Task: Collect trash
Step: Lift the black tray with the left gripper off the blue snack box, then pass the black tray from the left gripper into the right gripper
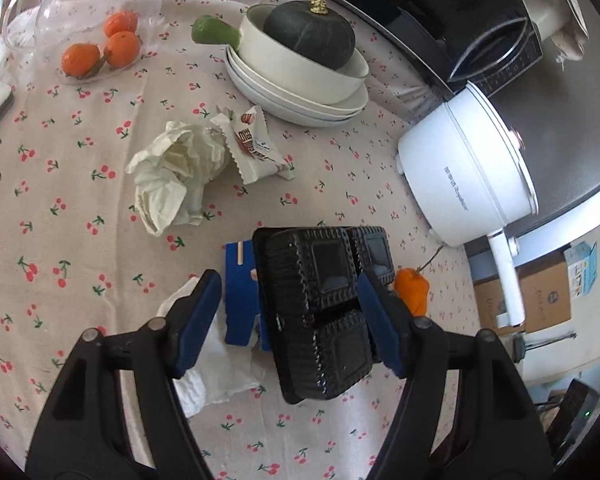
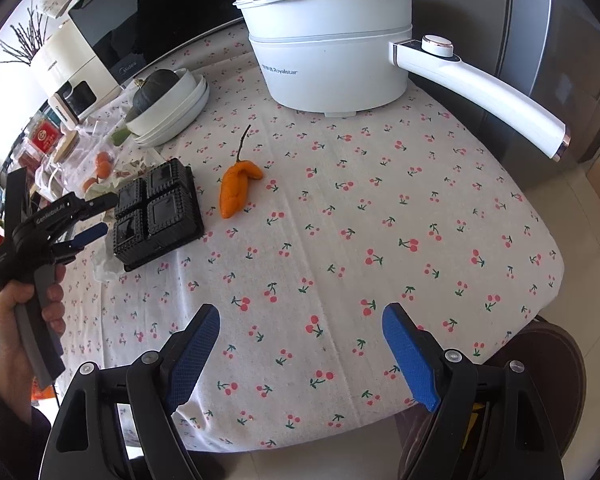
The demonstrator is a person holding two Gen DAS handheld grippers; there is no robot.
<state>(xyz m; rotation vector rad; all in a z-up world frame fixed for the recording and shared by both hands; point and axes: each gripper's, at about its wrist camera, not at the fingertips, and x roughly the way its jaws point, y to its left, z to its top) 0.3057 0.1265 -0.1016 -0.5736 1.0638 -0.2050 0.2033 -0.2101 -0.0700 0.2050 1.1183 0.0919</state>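
A black plastic tray with four moulded cells [image 1: 324,308] lies on the cherry-print tablecloth, between the open fingers of my left gripper [image 1: 290,292]; it also shows in the right wrist view [image 2: 156,212]. Beside it lie a blue wrapper [image 1: 240,292] and a white tissue [image 1: 216,368]. Further off lie crumpled white paper [image 1: 176,172] and a snack wrapper [image 1: 256,144]. My right gripper [image 2: 300,336] is open and empty above the table's near edge. The left gripper also appears in the right wrist view [image 2: 100,216].
An orange pepper [image 2: 236,188] lies right of the tray. A white electric pot [image 2: 332,60] with a long handle stands behind. Stacked white dishes hold a dark squash [image 1: 312,36]. Three tangerines [image 1: 104,50] lie at the far left. The table edge [image 2: 540,304] drops off at the right.
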